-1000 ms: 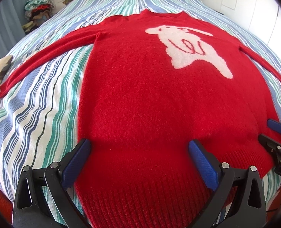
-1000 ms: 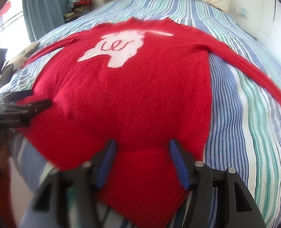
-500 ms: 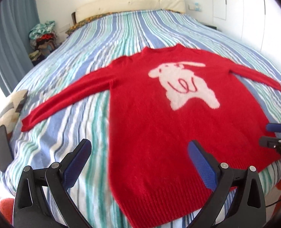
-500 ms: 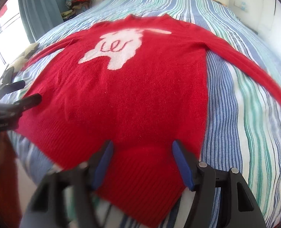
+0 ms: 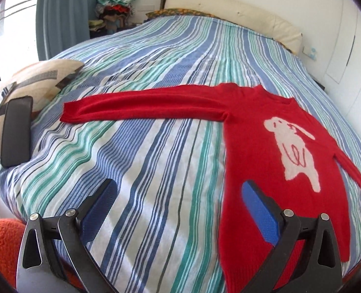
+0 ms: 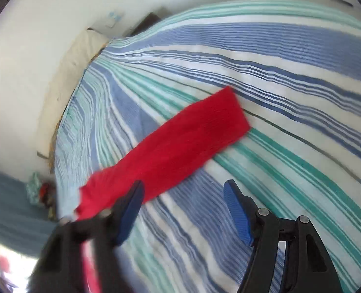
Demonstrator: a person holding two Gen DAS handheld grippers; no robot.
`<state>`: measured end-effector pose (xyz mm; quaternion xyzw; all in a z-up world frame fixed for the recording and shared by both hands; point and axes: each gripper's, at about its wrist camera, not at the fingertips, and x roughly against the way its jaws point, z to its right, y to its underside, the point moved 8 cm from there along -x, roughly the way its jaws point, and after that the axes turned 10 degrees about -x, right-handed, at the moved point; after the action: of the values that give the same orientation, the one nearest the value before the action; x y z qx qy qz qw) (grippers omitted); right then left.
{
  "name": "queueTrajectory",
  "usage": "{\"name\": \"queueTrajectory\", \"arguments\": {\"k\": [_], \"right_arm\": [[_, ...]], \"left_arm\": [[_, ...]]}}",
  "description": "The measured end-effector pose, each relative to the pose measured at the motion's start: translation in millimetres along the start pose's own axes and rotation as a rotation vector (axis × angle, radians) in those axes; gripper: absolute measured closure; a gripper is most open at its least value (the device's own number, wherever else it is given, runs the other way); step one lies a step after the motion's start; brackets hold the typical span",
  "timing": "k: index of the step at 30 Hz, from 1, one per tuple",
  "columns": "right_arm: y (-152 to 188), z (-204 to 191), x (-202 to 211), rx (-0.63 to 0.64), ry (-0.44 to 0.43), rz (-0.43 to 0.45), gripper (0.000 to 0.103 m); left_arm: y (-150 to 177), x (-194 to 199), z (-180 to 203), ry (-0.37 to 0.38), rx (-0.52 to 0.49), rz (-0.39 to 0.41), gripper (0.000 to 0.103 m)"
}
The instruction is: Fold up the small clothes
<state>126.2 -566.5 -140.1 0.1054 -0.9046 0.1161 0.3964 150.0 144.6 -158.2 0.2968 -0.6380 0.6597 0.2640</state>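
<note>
A red sweater w/ a white rabbit motif is seen spread flat on the striped bed, front side up. In the left wrist view the body of the sweater is placed to the right of centre, and one sleeve is stretched out straight to the left across the bedcover, cuff end nearest a patterned pillow. A dark flat object is laid on the bed edge just below that pillow.

The left hand-held gripper is held wide apart, nothing between its pads. Its right pad is seen over the sweater's lower left side; its left pad is over bare bedcover, well apart from the cloth. Contact w/ the fabric cannot be told.

In the right wrist view, which is blurred, the other sleeve is seen lying diagonally on the bedcover, cuff toward the upper right. The right hand-held gripper is also spread wide and empty. Its left pad is seen in front of the sleeve's near part; its right pad is over stripes only, beside the sleeve and not on it.

A pile of clothes is seen by the curtain beyond the bed.
</note>
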Motion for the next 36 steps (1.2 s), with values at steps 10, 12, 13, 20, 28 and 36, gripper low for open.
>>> {"name": "queueTrajectory", "arguments": {"k": [10, 12, 13, 20, 28, 36], "right_arm": [[-58, 20, -40, -0.217, -0.006, 0.112, 0.095], [-65, 3, -31, -0.174, 0.006, 0.160, 0.095], [-70, -16, -21, -0.112, -0.001, 0.194, 0.095], [-10, -260, 47, 0.456, -0.219, 0.252, 0.096], [233, -453, 3, 0.925, -0.446, -0.040, 0.092], [320, -409, -67, 1.079, -0.398, -0.293, 0.027]], "left_arm": [[15, -22, -1, -0.004, 0.035, -0.080, 0.001], [14, -20, -1, 0.013, 0.041, -0.072, 0.001], [14, -20, -1, 0.021, 0.042, -0.070, 0.001], [2, -17, 4, 0.098, 0.061, -0.039, 0.001], [7, -18, -3, 0.084, 0.061, -0.047, 0.001], [12, -21, -10, 0.104, 0.094, -0.067, 0.001]]}}
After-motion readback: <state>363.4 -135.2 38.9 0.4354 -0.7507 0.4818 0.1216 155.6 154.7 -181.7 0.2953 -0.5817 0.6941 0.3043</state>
